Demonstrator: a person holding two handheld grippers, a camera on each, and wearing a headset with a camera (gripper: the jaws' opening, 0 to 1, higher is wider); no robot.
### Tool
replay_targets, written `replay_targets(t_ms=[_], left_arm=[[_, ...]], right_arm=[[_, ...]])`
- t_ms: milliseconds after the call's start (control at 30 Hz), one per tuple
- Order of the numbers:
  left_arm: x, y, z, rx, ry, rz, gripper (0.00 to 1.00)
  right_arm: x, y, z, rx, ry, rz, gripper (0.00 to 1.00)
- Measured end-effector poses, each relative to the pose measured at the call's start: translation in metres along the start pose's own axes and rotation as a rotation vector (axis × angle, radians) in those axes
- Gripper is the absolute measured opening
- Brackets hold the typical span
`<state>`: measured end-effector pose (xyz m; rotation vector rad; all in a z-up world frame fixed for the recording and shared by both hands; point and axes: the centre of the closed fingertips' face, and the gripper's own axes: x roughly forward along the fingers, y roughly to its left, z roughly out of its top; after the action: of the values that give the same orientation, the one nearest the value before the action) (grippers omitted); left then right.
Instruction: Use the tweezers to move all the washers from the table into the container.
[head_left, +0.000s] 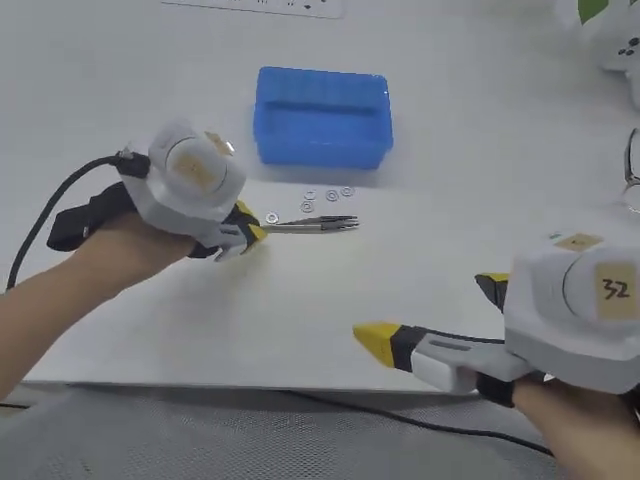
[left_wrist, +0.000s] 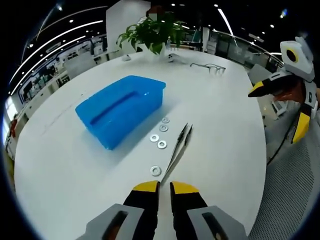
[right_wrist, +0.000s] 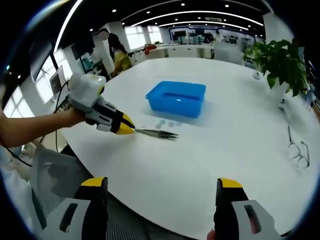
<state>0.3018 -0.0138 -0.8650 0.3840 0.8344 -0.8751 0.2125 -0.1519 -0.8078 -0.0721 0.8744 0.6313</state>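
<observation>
A blue rectangular container (head_left: 322, 115) stands on the white table (head_left: 450, 200). Several small metal washers (head_left: 320, 195) lie loose just in front of it, and one washer (left_wrist: 156, 171) lies closer to my left gripper. My left gripper (head_left: 250, 232) is shut on the handle end of metal tweezers (head_left: 310, 225). The tweezers (left_wrist: 177, 150) point forward past the washers, with their tips slightly apart and nothing between them. My right gripper (head_left: 432, 312) is open and empty near the table's front edge, far from the washers (right_wrist: 160, 124).
A pair of glasses (right_wrist: 299, 152) lies at the table's right side, and a potted plant (right_wrist: 277, 60) stands beyond it. A black cable (head_left: 50, 205) trails from the left gripper. The table's front edge (head_left: 250, 385) is close below the right gripper.
</observation>
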Motion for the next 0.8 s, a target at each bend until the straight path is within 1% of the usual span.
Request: replay_targets(t_ms=[67,167,233,267,300,367,400,433,500,633,667,700,800], left_arm=[[0.001,0.002,0.002,-0.013,-0.004,-0.005,0.06],[0.002,0.003,0.002,-0.009,-0.006,-0.005,0.05],[0.004,0.004,0.001,0.009,0.007,-0.009,0.02],[0.005,0.003,-0.002,0.029,0.022,-0.012,0.00],[0.007,0.003,-0.003,0.052,0.023,-0.015,0.00],[0.008,-0.003,-0.006,0.079,0.033,-0.029,0.00],[0.007,-0.004,-0.006,0.083,0.033,-0.027,0.00],[0.006,-0.004,-0.004,0.097,0.023,-0.024,0.00],[0.005,-0.004,-0.002,0.103,0.012,-0.022,0.00],[0.006,0.000,0.001,0.084,-0.005,-0.008,0.00],[0.006,0.001,0.003,0.067,-0.015,-0.006,0.06],[0.006,0.001,0.003,0.052,-0.017,-0.012,0.08],[0.007,0.000,0.007,0.011,-0.036,-0.029,0.08]], right_arm=[[0.002,0.003,0.002,-0.003,0.002,0.009,0.88],[0.003,0.004,0.003,-0.017,0.006,0.010,0.88],[0.003,0.005,0.005,-0.021,0.004,0.009,0.88],[0.004,0.005,0.005,-0.021,0.006,0.012,0.88],[0.004,0.005,0.005,-0.021,0.007,0.012,0.88],[0.005,0.005,0.005,-0.025,0.013,0.016,0.88],[0.005,0.006,0.006,-0.028,0.012,0.016,0.88],[0.004,0.006,0.007,-0.031,0.009,0.015,0.88],[0.004,0.006,0.008,-0.032,0.007,0.019,0.88],[0.006,0.006,0.009,-0.036,0.012,0.022,0.87],[0.006,0.006,0.010,-0.036,0.012,0.024,0.87],[0.006,0.007,0.010,-0.036,0.011,0.026,0.87],[0.008,0.008,0.010,-0.041,0.017,0.031,0.87]])
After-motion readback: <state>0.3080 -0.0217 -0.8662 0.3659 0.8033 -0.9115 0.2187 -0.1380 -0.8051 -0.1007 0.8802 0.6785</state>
